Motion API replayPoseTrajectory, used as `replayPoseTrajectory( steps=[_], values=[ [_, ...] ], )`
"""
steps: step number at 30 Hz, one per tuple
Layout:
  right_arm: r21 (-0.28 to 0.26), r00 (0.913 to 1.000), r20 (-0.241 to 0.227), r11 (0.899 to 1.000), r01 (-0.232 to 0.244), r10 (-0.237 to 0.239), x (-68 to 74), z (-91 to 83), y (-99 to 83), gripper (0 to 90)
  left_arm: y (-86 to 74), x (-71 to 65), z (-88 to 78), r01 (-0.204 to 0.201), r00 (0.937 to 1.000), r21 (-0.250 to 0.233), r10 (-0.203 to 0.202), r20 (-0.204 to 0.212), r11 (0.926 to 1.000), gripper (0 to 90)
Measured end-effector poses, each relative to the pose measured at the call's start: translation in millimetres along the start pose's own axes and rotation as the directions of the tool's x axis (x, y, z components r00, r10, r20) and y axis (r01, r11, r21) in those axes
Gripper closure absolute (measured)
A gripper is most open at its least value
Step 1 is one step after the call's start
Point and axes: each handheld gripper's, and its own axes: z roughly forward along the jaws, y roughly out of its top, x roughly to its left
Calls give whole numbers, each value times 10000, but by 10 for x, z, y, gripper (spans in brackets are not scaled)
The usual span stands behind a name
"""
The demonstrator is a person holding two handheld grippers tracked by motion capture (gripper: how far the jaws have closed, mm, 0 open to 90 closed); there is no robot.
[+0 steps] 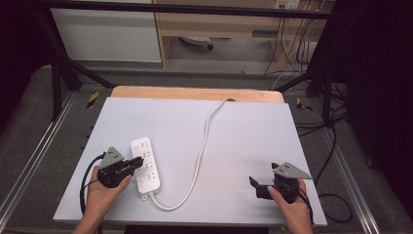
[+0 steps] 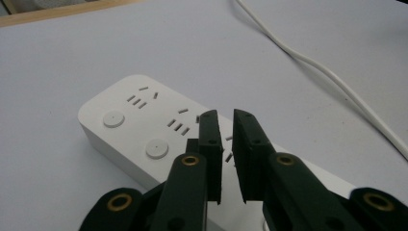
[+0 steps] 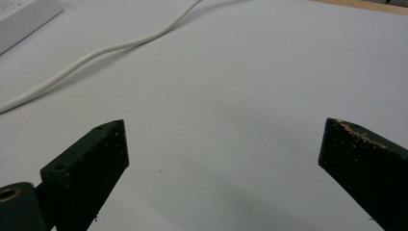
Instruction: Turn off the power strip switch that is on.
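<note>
A white power strip (image 1: pixel 146 165) lies on the grey table top (image 1: pixel 243 131), left of centre, with round buttons and several sockets (image 2: pixel 137 113). Its white cable (image 1: pixel 201 146) curves from the near end up to the far edge. My left gripper (image 1: pixel 138 164) hovers over the strip's middle sockets, its black jaws parted by a narrow slit with nothing between them (image 2: pixel 226 118). My right gripper (image 1: pixel 263 174) rests near the front right of the table, open wide over the bare surface (image 3: pixel 223 139). The cable (image 3: pixel 96 55) and a corner of the strip (image 3: pixel 24 19) lie beyond it.
A wooden strip (image 1: pixel 195 92) borders the table's far edge. Black frame bars (image 1: pixel 63 73) stand at both back corners. Loose dark cables (image 1: pixel 336 146) trail on the floor to the right. A white cabinet (image 1: pixel 107 34) stands behind.
</note>
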Motion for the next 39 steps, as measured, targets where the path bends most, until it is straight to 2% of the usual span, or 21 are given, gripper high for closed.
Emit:
replayPoseTrajectory(
  steps=[7, 17, 20, 28, 33, 36, 39],
  values=[
    [-4, 10000, -5, 10000, 7, -7, 1, 0, 0, 39, 8, -17, 3, -44, 10000, -209, 45, 38, 9998, 729],
    [0, 10000, 9, 10000, 18, -18, -1, 3, -1, 39, 25, -15, -1, 137, 9996, -621, -122, 240, 9980, 491],
    [-2, 10000, 8, 10000, 18, -18, 0, 2, -1, 39, 27, -20, 1, 205, 9997, -744, -193, 169, 9970, 397],
    [2, 10000, 11, 10000, 17, -17, 0, 3, -1, 39, 34, -30, -8, 294, 9995, -795, -286, 104, 9964, 332],
    [10, 10000, 8, 10000, -6, 6, 1, 2, -2, 38, 47, -36, -2, 464, 9983, -798, -490, -301, 9957, 153],
    [5, 10000, 9, 10000, 6, -6, 2, 3, -1, 38, 57, -40, -6, 599, 9974, -853, -630, -347, 9946, 68],
    [7, 10000, 9, 10000, -3, 3, 0, 3, -3, 38, 70, -54, -22, 789, 9963, -968, -818, -267, 9922, 67]
  ],
)
